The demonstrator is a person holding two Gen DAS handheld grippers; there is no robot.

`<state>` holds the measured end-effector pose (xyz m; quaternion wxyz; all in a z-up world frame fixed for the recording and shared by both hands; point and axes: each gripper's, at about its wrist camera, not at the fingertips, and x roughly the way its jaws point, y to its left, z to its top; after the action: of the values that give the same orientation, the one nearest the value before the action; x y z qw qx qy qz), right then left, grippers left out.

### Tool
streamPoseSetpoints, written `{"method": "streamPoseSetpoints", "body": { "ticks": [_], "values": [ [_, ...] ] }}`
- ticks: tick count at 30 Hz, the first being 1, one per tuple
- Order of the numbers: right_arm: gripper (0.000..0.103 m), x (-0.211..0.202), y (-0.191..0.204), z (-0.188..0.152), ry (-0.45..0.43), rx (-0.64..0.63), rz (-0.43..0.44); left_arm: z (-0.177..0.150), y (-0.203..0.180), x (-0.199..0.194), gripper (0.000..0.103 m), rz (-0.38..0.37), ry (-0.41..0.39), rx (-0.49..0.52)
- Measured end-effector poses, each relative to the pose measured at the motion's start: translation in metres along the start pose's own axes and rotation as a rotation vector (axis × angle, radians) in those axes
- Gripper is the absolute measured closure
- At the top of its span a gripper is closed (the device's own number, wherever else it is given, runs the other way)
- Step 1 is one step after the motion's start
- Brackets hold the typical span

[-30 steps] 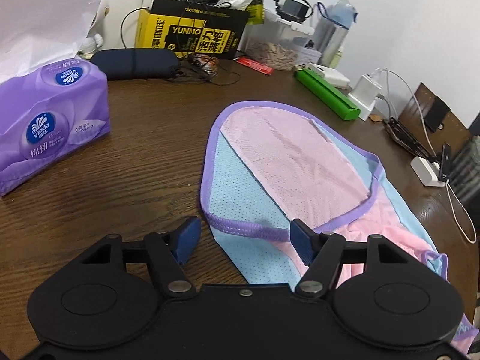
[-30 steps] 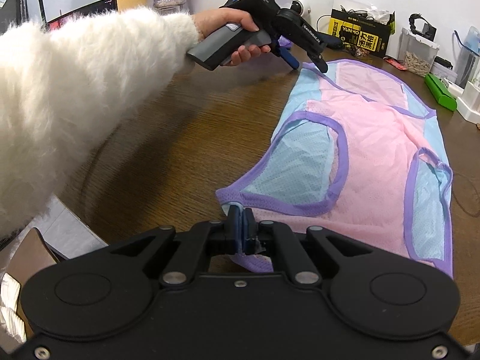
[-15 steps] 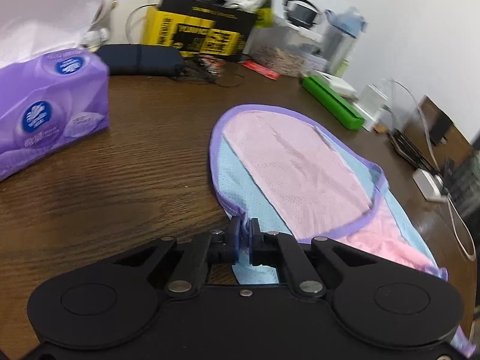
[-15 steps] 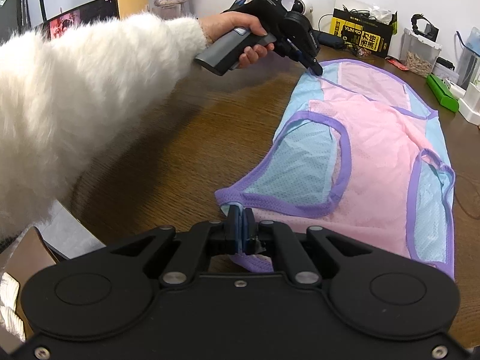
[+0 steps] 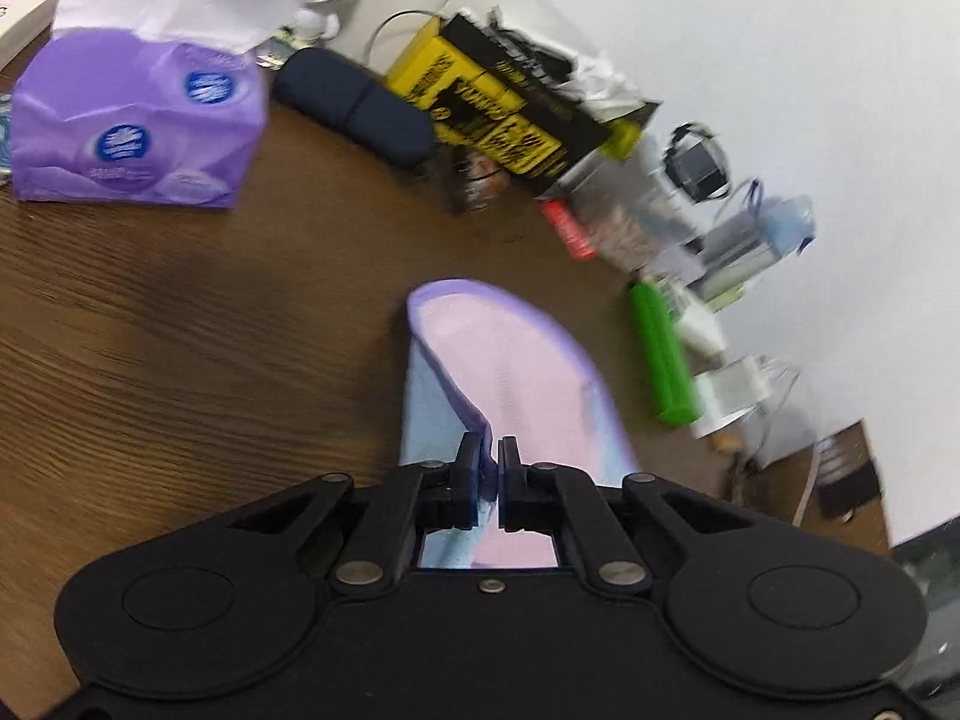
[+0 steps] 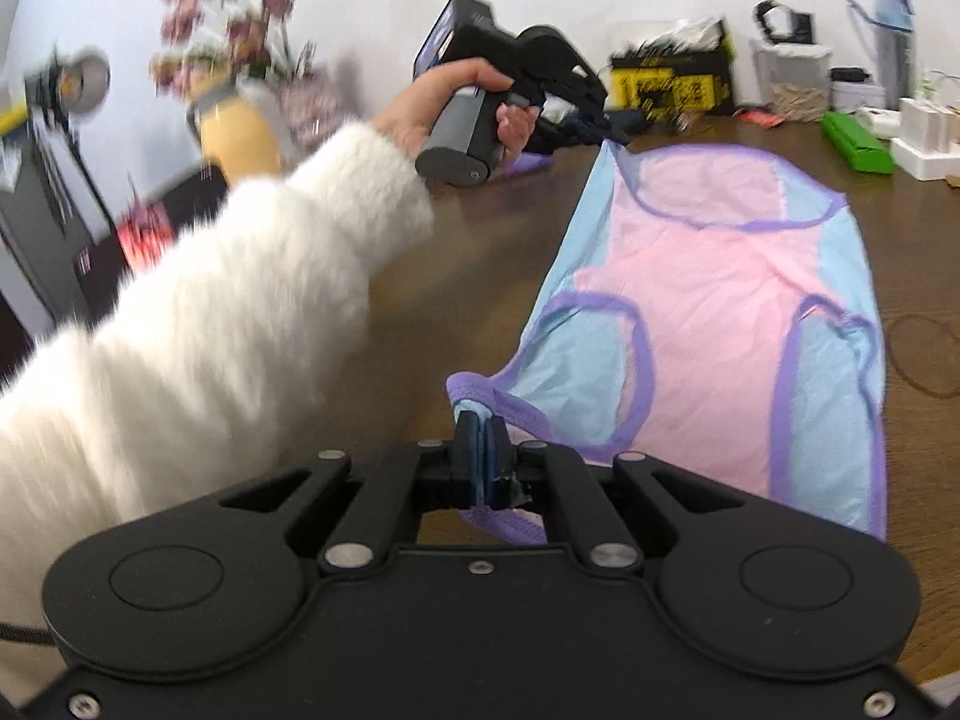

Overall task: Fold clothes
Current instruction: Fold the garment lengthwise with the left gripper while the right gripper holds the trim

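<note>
Jaws of both your left gripper [image 5: 489,468] and right gripper [image 6: 480,447] clamp one long edge of the pink-and-blue mesh vest [image 6: 738,312]; its body lies rightward across the counter [image 6: 510,252].

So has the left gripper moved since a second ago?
Yes. The left gripper, shut on the garment, has risen off the table, lifting that edge, judged against the yellow box.

To my left fingers' left, the dark wood-grain table [image 5: 180,360] lies bare across the frame's middle. A purple tissue pack [image 5: 135,126] blocks the upper left; a yellow-and-black box [image 5: 498,108] and a green oblong case [image 5: 663,360] line the upper right. In my right view, the person's white fluffy sleeve [image 6: 198,324] fills the left.
</note>
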<state>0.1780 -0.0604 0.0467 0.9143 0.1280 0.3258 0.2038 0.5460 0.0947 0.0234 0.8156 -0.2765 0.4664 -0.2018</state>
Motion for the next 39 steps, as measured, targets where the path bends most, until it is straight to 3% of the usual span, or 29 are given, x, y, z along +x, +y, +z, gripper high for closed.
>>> {"method": "streamPoseSetpoints", "body": {
  "ticks": [6, 10, 18, 21, 26, 32, 36, 39],
  "values": [
    [0.099, -0.041, -0.045, 0.001, -0.109, 0.116, -0.023, -0.017, -0.074, 0.024, 0.098, -0.007, 0.03, 0.043],
    [0.099, -0.06, -0.079, -0.006, -0.134, 0.185, -0.065, -0.034, -0.111, 0.055, 0.098, 0.016, 0.049, 0.042],
    [0.099, -0.078, -0.135, -0.028, -0.121, 0.304, -0.088, -0.05, -0.127, 0.097, 0.098, 0.052, 0.054, 0.003],
    [0.099, -0.09, -0.139, -0.033, -0.168, 0.295, -0.064, -0.046, -0.132, 0.09, 0.098, 0.004, 0.023, -0.02],
    [0.099, -0.104, -0.139, -0.035, -0.222, 0.284, -0.096, -0.052, -0.139, 0.105, 0.098, 0.037, 0.041, 0.012],
    [0.099, -0.079, -0.162, -0.046, -0.065, 0.398, -0.106, -0.061, -0.146, 0.126, 0.098, 0.088, 0.068, 0.056],
    [0.099, -0.071, -0.171, -0.055, -0.016, 0.455, -0.102, -0.067, -0.151, 0.14, 0.097, 0.122, 0.087, 0.085],
    [0.099, -0.07, -0.173, -0.057, -0.006, 0.477, -0.099, -0.07, -0.154, 0.146, 0.094, 0.107, 0.104, 0.094]
  ]
}}
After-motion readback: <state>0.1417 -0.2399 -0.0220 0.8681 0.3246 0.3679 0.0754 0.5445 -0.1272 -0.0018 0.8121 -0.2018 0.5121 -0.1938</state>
